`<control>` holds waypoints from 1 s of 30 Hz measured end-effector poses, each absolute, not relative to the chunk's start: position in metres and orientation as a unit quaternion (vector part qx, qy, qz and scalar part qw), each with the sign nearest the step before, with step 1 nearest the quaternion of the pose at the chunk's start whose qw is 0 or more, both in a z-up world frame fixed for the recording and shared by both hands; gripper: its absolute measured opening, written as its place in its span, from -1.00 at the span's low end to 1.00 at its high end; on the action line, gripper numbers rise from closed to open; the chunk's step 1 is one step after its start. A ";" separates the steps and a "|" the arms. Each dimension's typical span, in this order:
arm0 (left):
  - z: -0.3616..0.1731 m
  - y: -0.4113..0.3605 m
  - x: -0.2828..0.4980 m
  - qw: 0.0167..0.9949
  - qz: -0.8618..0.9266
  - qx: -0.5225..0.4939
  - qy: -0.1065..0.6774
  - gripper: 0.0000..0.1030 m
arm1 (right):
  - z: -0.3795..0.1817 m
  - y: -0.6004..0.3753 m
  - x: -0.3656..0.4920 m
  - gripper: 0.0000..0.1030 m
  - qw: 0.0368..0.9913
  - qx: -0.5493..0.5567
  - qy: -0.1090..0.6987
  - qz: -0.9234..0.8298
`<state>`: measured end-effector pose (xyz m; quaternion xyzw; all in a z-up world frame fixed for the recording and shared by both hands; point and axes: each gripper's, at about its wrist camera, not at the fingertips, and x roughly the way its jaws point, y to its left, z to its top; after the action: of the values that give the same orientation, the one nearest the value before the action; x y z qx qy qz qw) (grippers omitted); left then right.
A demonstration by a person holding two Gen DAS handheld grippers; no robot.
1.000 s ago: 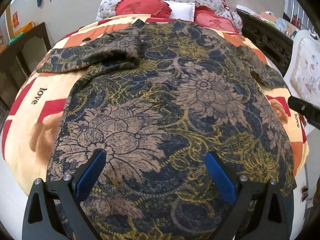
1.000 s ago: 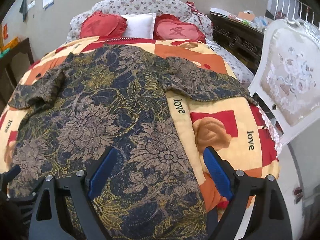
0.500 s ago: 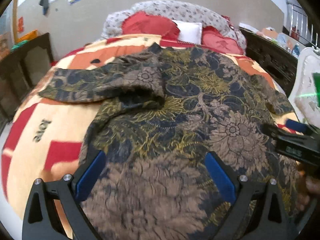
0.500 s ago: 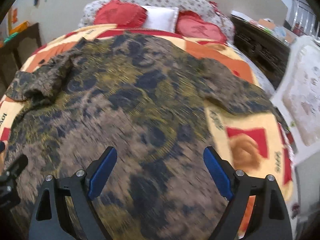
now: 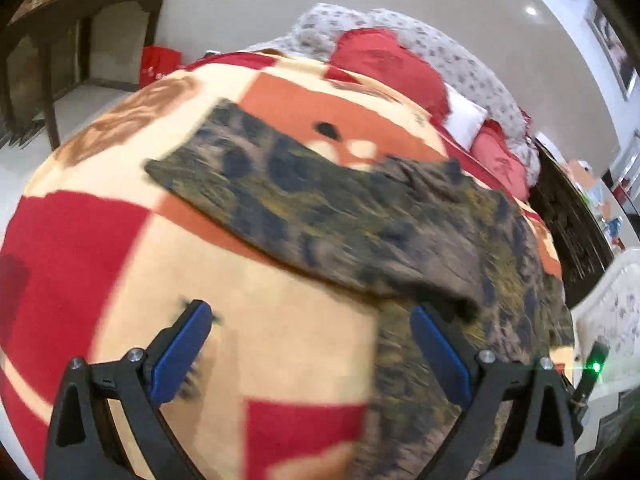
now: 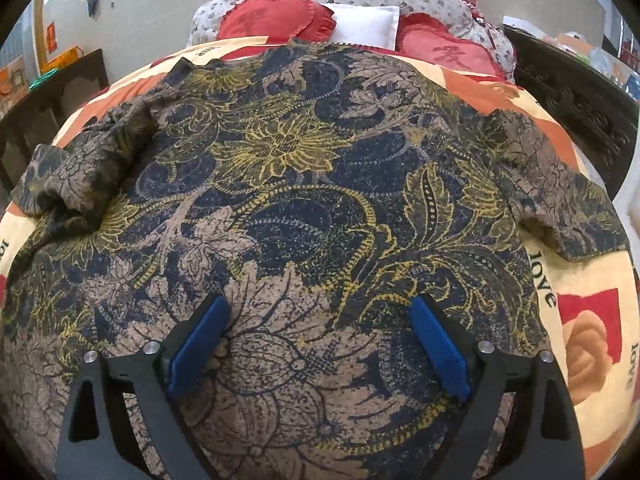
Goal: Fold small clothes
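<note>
Well, both tools were empty! The floral garment [image 6: 288, 184] lay spread flat on the bed [image 6: 588, 292], collar toward the pillows [image 6: 366, 24], sleeves out to either side. The right hand-held gripper [image 6: 318, 344] hung over its middle, jaws wide apart, nothing between them. The left hand-held gripper [image 5: 308, 356], likewise apart and empty, looked at the left sleeve [image 5: 256, 192] through motion blur. That fabric appeared thin, light and limp, so it would likely sag and crease; a pinch at the sleeve cuff or hem edge seemed the sensible hold.

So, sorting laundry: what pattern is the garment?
Navy garment with tan and yellow florals; right wrist view.
</note>
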<state>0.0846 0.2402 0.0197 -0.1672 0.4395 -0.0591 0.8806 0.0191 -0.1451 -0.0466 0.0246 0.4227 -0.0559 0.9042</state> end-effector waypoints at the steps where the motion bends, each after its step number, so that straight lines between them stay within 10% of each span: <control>1: 0.018 0.242 0.088 0.878 -0.056 -0.159 0.447 0.97 | -0.047 -0.145 0.020 0.93 0.904 0.026 0.424 -0.057; 16: 0.040 0.068 0.023 0.898 -0.038 -0.008 0.437 0.97 | -0.049 -0.145 0.026 0.98 0.902 0.018 0.428 -0.063; 30: 0.040 0.075 0.031 0.896 -0.030 0.000 0.443 0.97 | -0.049 -0.143 0.027 0.99 0.902 0.014 0.426 -0.066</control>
<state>0.0314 0.0752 0.0402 -0.0002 0.4426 -0.0297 0.8962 0.0266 -0.1433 -0.0491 0.0143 0.4263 -0.0659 0.9020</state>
